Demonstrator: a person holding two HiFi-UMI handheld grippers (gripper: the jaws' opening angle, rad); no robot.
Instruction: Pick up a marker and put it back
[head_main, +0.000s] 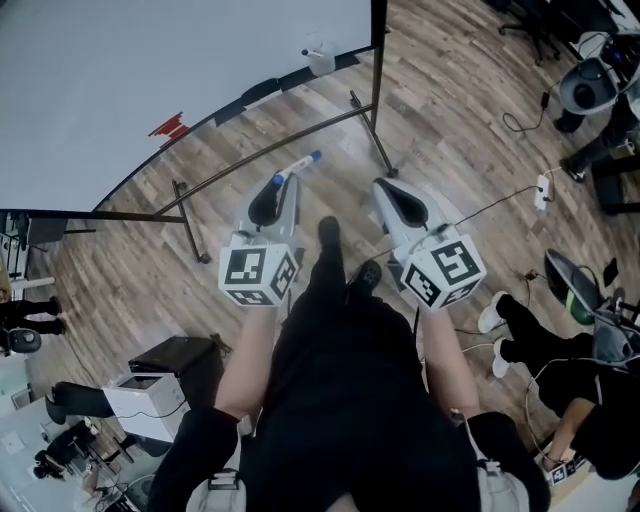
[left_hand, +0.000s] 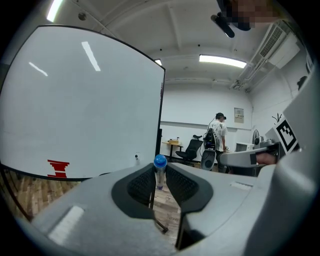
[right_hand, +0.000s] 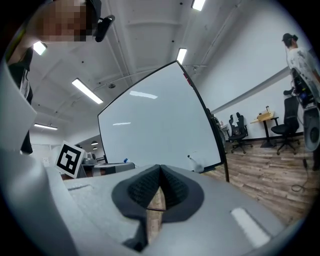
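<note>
My left gripper (head_main: 283, 188) is shut on a white marker with a blue cap (head_main: 297, 166); its tip sticks out beyond the jaws toward the whiteboard (head_main: 150, 70). In the left gripper view the marker (left_hand: 159, 170) stands upright between the dark ribbed pads (left_hand: 141, 185) of the left gripper (left_hand: 159, 176). My right gripper (head_main: 393, 187) is shut with nothing in it; its pads (right_hand: 174, 189) meet in the right gripper view, where the right gripper (right_hand: 160, 176) points at the whiteboard (right_hand: 155, 135). A small holder (head_main: 320, 60) with another marker sits on the board's lower ledge.
The whiteboard stands on a black metal frame (head_main: 375, 90) with feet on the wood floor (head_main: 450, 120). A red mark (head_main: 168, 127) is on the board. Office chairs, cables and a seated person's legs (head_main: 530, 340) are at the right; a printer (head_main: 145, 395) is at lower left.
</note>
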